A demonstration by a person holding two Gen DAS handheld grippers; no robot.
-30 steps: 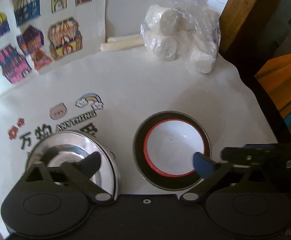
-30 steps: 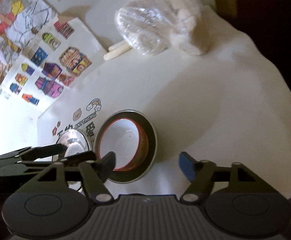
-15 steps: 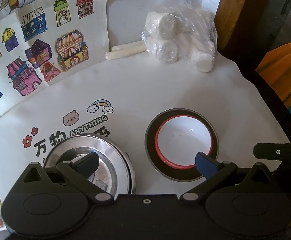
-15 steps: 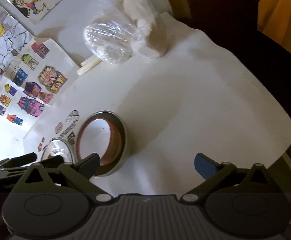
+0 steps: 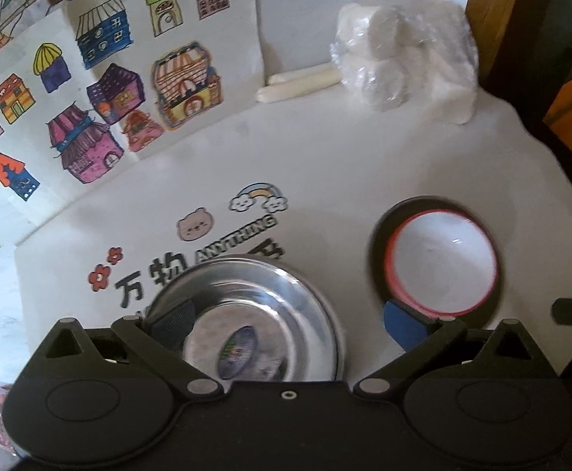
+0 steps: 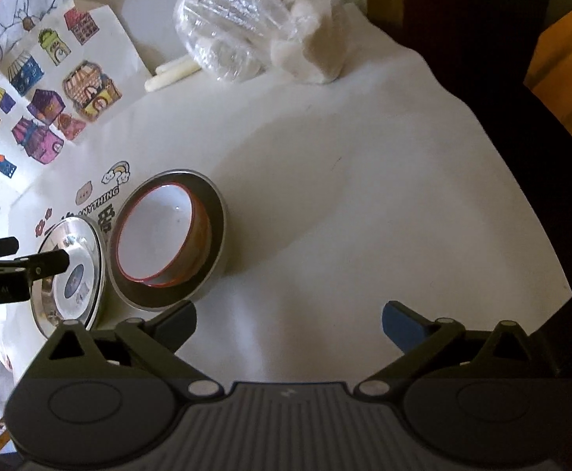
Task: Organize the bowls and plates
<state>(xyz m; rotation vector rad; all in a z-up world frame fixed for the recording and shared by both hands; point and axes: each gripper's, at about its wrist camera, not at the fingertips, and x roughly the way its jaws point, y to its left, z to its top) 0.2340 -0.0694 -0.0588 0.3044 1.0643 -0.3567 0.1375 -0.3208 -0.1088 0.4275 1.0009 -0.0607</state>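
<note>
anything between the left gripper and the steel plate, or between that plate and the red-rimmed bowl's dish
Nothing visible. The left gripper hangs open right over the steel plate, with only air between. The white cloth between the plate and the dark dish holding the red-rimmed bowl is bare.

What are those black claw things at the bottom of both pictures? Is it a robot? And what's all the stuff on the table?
Not a robot! A person holds a grabber tool in each hand, and each tool carries a small camera looking along its two fingers. So one picture comes from the left gripper, the other from the right gripper. Both are open and hold nothing.

On the white table cover sits a shiny steel plate. Beside it is a white bowl with a red rim, resting inside a dark dish. Farther back lie a plastic bag of white lumps, two pale sticks and a sheet of coloured house drawings.
</note>
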